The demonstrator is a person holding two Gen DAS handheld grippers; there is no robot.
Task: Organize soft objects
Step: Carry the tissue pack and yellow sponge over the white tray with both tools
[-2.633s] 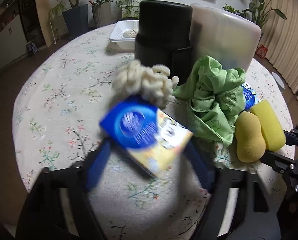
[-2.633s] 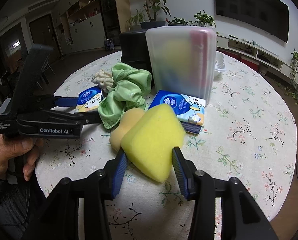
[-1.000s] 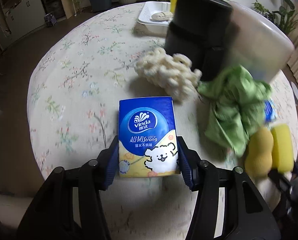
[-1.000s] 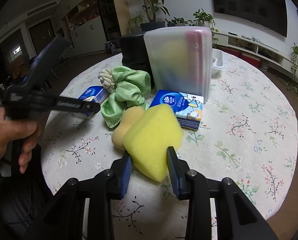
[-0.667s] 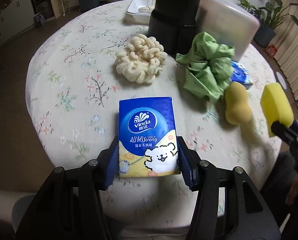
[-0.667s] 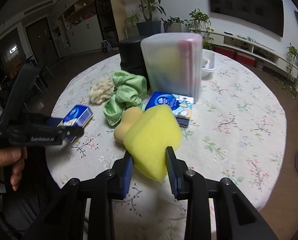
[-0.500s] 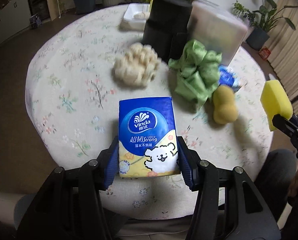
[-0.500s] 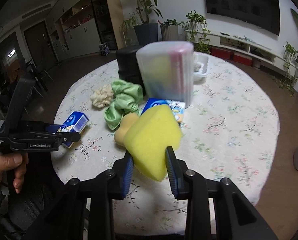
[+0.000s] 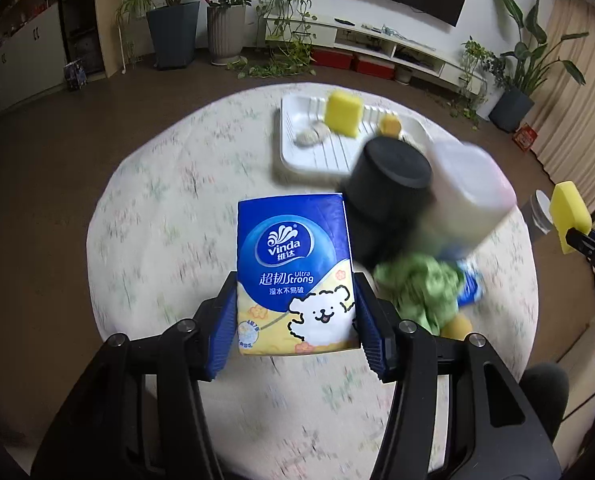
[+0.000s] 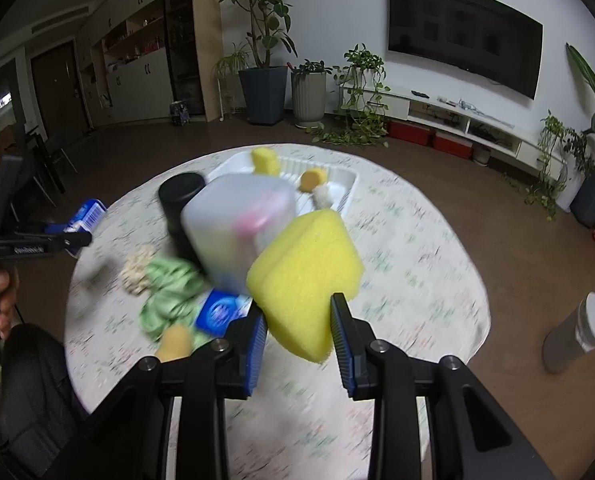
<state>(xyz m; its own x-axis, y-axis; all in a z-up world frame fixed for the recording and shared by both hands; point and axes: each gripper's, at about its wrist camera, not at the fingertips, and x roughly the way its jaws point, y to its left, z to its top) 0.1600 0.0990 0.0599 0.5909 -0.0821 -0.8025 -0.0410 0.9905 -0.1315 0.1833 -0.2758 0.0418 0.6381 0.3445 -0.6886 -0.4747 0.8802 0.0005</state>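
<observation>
Left hand-held gripper (image 9: 295, 320): blue pads clamped on both sides of a tissue pack (image 9: 293, 272), held upright above the table (image 9: 157, 216). Right hand-held gripper (image 10: 297, 332): clamped on a yellow sponge (image 10: 305, 276), also raised off the table. On the table, blurred: green cloth (image 10: 169, 296), second tissue pack (image 10: 221, 312), tan sponge (image 10: 173, 342), cream puff (image 10: 137, 268), black canister (image 9: 385, 184) beside a frosted bin (image 10: 237, 224). White tray (image 9: 297, 148) behind holds a yellow sponge block (image 9: 342, 113) and small pieces.
</observation>
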